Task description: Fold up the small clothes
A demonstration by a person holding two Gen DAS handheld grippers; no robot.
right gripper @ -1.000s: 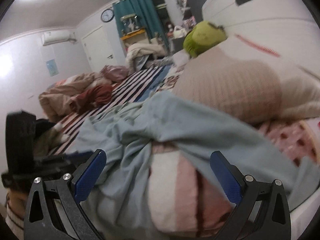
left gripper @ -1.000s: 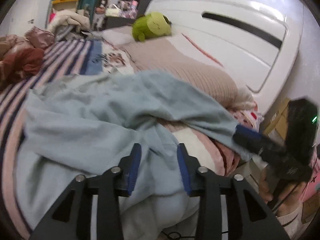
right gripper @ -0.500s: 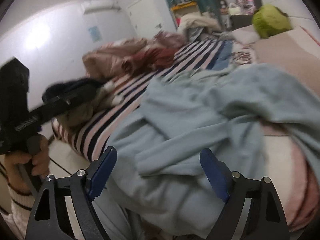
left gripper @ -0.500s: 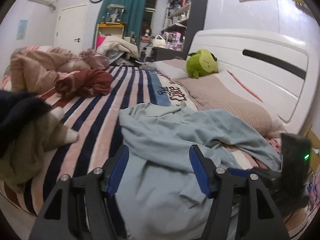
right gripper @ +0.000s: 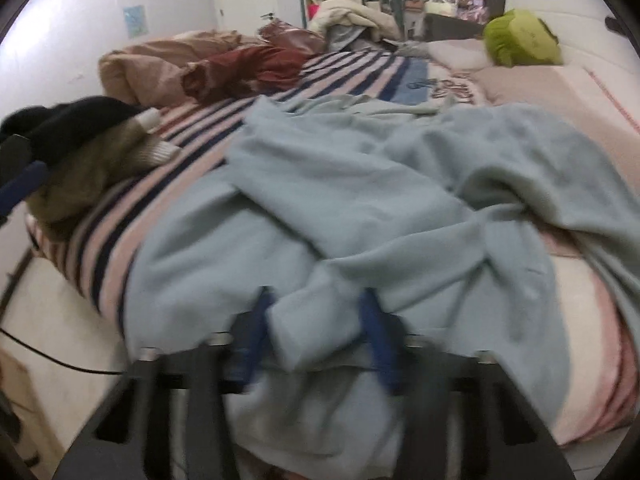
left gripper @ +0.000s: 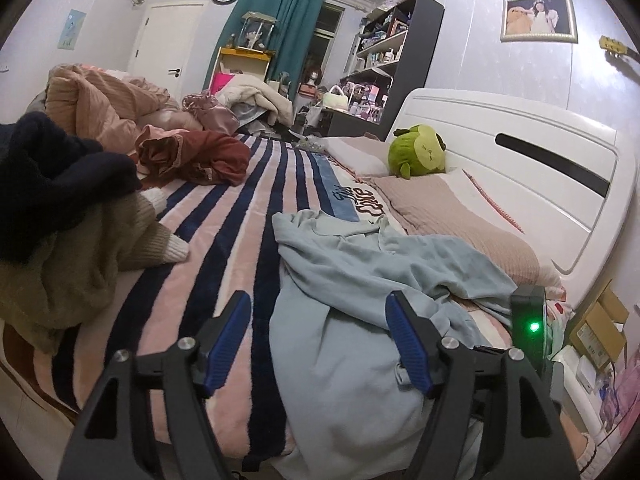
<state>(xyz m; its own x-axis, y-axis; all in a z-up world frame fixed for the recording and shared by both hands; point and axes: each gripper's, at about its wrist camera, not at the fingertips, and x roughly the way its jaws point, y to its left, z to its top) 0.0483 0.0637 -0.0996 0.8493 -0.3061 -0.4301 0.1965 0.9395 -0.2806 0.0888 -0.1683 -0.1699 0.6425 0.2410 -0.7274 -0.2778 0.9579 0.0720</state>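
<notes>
A crumpled light blue garment (left gripper: pixel 360 288) lies on the striped bed near its front edge; it fills the right wrist view (right gripper: pixel 360 200). My left gripper (left gripper: pixel 320 340) is open and empty, held above the bed's front edge at the garment's left side. My right gripper (right gripper: pixel 316 332) has its blue pads narrowed around a fold of the garment's hem; the frame is blurred. The right gripper's body, with a green light (left gripper: pixel 528 328), shows at the right of the left wrist view.
A pile of olive and dark blue clothes (left gripper: pixel 60 216) sits at the left. Red and tan bedding (left gripper: pixel 160 136) lies further back. A beige pillow (left gripper: pixel 452 216) and green plush toy (left gripper: pixel 420 152) rest by the white headboard (left gripper: pixel 520 168). Cardboard boxes (left gripper: pixel 596 328) stand at the right.
My left gripper opened, let go of the garment and drew back to the left. My right gripper moved in and narrowed on the garment's hem fold.
</notes>
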